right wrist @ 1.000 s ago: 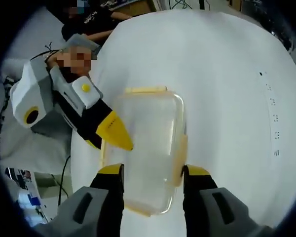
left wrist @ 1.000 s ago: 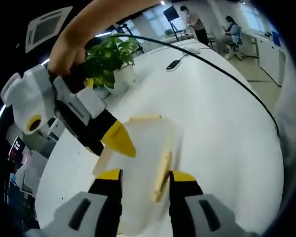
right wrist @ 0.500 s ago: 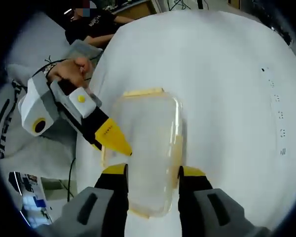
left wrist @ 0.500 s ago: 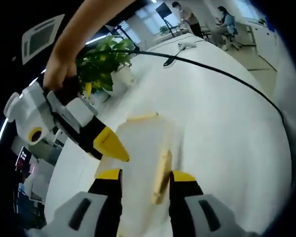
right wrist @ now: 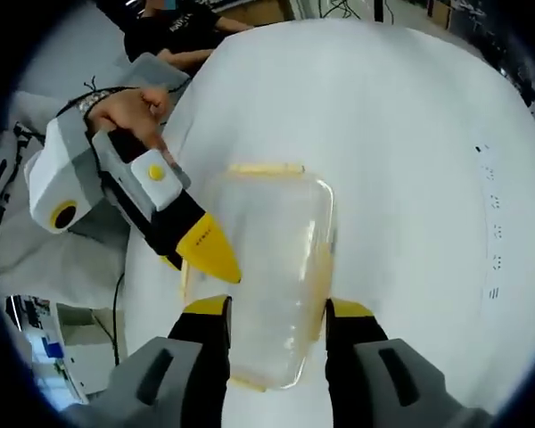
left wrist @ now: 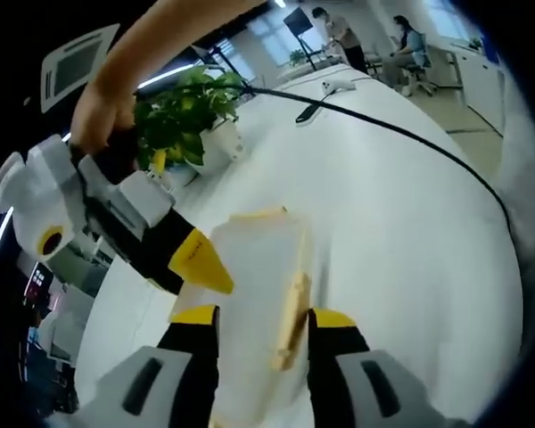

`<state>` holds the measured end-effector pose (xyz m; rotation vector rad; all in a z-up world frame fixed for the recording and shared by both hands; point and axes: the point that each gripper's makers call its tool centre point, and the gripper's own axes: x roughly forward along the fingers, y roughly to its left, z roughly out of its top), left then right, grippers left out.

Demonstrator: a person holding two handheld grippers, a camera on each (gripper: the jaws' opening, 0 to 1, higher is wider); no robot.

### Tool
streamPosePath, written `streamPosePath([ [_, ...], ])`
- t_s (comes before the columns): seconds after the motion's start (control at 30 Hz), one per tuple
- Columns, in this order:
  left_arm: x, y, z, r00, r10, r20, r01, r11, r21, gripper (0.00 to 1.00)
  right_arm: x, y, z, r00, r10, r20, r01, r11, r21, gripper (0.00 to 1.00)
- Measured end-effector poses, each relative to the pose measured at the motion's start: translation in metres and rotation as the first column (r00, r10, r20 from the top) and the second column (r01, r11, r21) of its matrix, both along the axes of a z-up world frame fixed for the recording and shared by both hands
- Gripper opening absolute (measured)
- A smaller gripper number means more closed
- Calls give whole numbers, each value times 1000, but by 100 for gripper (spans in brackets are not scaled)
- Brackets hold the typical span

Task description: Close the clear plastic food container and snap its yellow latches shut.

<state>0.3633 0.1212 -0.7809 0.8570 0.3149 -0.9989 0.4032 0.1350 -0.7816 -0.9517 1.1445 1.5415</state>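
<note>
- The white table (left wrist: pixel 410 223) stands in an office, with a green plant (left wrist: pixel 183 111) and a black cable (left wrist: pixel 401 134) on it.
- Left gripper view: the left gripper (left wrist: pixel 260 316) is open narrowly around the container (left wrist: pixel 254 267); a yellow latch (left wrist: pixel 292 308) lies between the jaws. The right gripper (left wrist: pixel 201 263) touches the lid.
- Right gripper view: the right gripper (right wrist: pixel 276 308) straddles the container (right wrist: pixel 272 259), not clamped. The plastic looks light, stiff and slippery, so better press on the latches at the rim.

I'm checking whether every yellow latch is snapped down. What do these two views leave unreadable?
- Near-end yellow latch of the clear plastic food container: right gripper view, partly behind that gripper's own jaws.
- Left-side latch: other gripper's yellow tip covers it.
- Long side latch: left gripper view, blurred; whether it is snapped is unclear.
- Lid seating: clear plastic, too faint.
</note>
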Motion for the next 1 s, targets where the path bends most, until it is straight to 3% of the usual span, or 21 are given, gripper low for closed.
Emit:
streamPosePath([
  [0.07, 1, 0, 2, 1000, 6, -27, -7, 1000, -22, 34, 0, -1, 1, 999, -38, 27, 38, 999, 8, 38],
  [0.17, 2, -2, 7, 989, 58, -138, -77, 988, -134, 34, -4, -6, 2, 988, -148, 54, 149, 989, -10, 38],
  [0.2, 3, -1, 7, 989, 61, -138, -79, 988, -134, 34, -2, -6, 1, 982, -174, 76, 175, 984, -8, 38],
  [0.3, 2, -1, 4, 996, 37, -79, -45, 993, -106, 35, -4, -4, 4, 977, -157, 142, 156, 988, 17, 38],
  [0.47, -1, 0, 3, 997, -8, -83, 4, 999, -47, 38, -6, -4, 8, 958, -177, 226, 168, 984, 60, 36],
  [0.57, -3, 1, 2, 996, -36, -82, 35, 999, -9, 40, -6, -5, 12, 930, -249, 272, 218, 966, 137, 37],
  [0.63, -6, 1, 2, 994, -61, -93, 62, 998, 9, 43, 0, -8, 16, 891, -309, 333, 244, 943, 225, 41],
  [0.67, -13, 0, 1, 984, -90, -153, 90, 996, -7, 48, 5, -11, 16, 880, -328, 343, 257, 937, 237, 46],
  [0.7, -15, 1, 2, 978, -75, -194, 69, 997, -37, 50, 5, -15, 18, 868, -357, 345, 278, 925, 260, 50],
  [0.73, -15, 6, 6, 972, -31, -234, 14, 997, -75, 51, 7, -18, 25, 842, -424, 333, 314, 888, 337, 51],
  [0.8, -8, 14, 18, 973, 24, -228, -57, 989, -139, 51, 3, -25, 37, 807, -528, 264, 382, 808, 449, 48],
  [0.9, 0, 29, 29, 974, 93, -206, -136, 969, -204, 52, -4, -40, 48, 778, -594, 203, 420, 733, 534, 51],
  [0.93, 0, 32, 29, 972, 102, -211, -146, 969, -201, 53, -8, -44, 47, 769, -613, 182, 440, 713, 546, 56],
  [0.97, -2, 39, 25, 962, 134, -237, -180, 966, -184, 55, -13, -48, 45, 758, -635, 151, 468, 690, 553, 68],
  [1.0, -1, 43, 25, 962, 148, -230, -194, 962, -193, 58, -16, -50, 44, 756, -638, 148, 466, 682, 564, 76],
])
